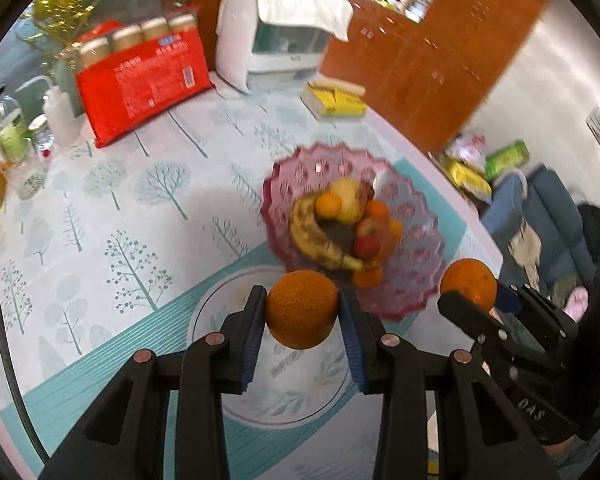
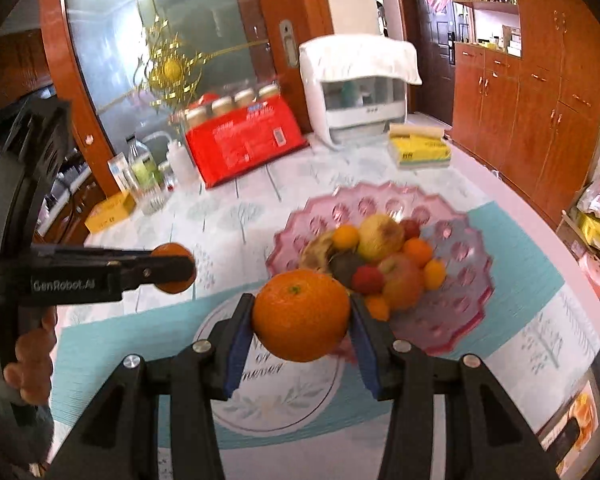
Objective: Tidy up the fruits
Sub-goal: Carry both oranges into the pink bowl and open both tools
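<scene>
Oranges (image 1: pixel 301 308), 2, round, dimpled, each gripper-held.

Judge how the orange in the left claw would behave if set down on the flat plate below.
The orange is round, so it would probably roll on the shallow plate. Its pebbled peel likely grips the left claw pads well. It looks firm, not squashed.

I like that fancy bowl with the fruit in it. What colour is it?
The fruit bowl is see-through pink with a scalloped rim and round flower shapes. The right wrist view shows it best.
</scene>
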Demonstrator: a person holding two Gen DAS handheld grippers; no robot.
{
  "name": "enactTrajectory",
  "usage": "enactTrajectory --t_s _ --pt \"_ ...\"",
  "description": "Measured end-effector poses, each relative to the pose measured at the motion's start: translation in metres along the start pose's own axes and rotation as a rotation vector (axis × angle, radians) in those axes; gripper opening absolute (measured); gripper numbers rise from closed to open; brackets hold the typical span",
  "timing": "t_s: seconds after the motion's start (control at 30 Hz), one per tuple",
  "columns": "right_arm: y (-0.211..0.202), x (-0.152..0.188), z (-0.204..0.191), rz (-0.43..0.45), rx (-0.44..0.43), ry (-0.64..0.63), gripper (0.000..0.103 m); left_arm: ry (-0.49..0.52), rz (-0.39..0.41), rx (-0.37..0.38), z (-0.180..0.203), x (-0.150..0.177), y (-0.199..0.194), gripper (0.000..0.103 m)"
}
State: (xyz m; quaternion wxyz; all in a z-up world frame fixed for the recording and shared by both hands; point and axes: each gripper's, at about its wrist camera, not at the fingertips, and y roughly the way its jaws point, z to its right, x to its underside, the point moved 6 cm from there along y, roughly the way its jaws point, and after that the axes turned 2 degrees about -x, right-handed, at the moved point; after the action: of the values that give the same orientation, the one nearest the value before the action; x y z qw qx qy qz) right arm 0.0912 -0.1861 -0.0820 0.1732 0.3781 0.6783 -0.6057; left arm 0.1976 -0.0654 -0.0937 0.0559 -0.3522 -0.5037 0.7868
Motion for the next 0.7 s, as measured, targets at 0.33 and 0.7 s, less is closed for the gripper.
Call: enactTrajectory --t_s 0.33,0.7 --pt "0.014 -0.055 0.083 -0.034 -0.133 -0.095 0.047 -0.228 0.047 -0.094 0.052 -0.016 0.033 0.035" --pt "0.054 -0.062 0.14 -0.133 -0.181 -0.113 0.047 -0.286 -0.001 -0.186 0.097 -0.013 0.099 0.035"
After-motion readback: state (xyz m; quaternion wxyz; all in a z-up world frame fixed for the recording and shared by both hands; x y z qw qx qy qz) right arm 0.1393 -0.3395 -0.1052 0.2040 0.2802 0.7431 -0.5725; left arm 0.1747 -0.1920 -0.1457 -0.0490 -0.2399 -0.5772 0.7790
